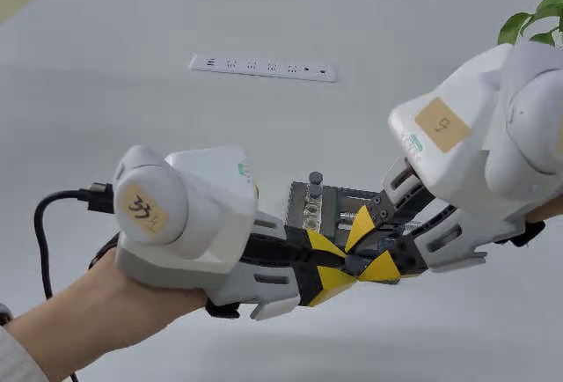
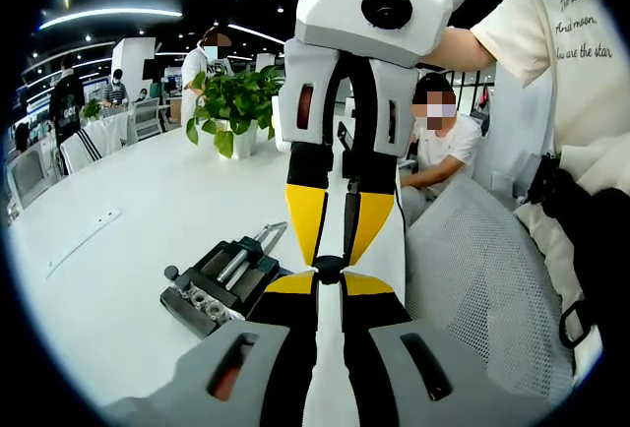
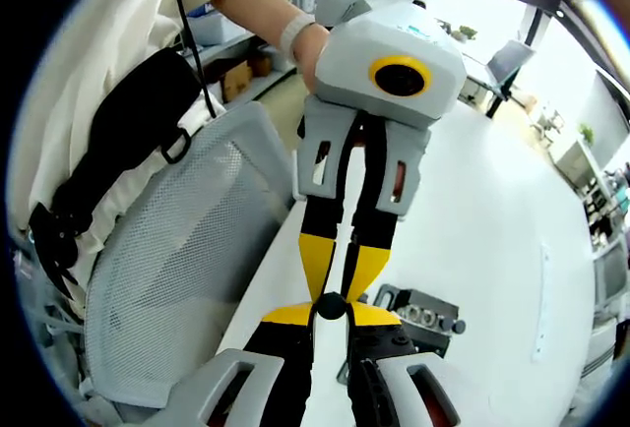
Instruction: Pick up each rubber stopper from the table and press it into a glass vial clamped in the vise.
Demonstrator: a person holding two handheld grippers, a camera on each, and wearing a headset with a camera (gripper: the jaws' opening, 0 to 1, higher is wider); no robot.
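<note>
My left gripper (image 1: pixel 346 265) and right gripper (image 1: pixel 363 255) meet tip to tip just in front of the black vise (image 1: pixel 339 209). A small dark rubber stopper (image 3: pixel 331 305) sits between the four yellow fingertips, and both grippers look shut on it. In the left gripper view the right gripper (image 2: pixel 330 261) comes down from the top onto the stopper (image 2: pixel 328 270). The vise holds a row of glass vials (image 1: pixel 311 216); the two far ones carry dark stoppers (image 1: pixel 315 179). The vise (image 2: pixel 221 284) lies left of the jaws, and in the right gripper view the vise (image 3: pixel 425 315) lies to their right.
A white power strip (image 1: pixel 262 68) lies farther back on the white table (image 1: pixel 132 91). A black cable (image 1: pixel 42 224) trails from the left gripper. A potted plant (image 1: pixel 535 19) stands at the right edge. A grey mesh chair (image 3: pixel 167 260) stands beside the table, and people sit beyond.
</note>
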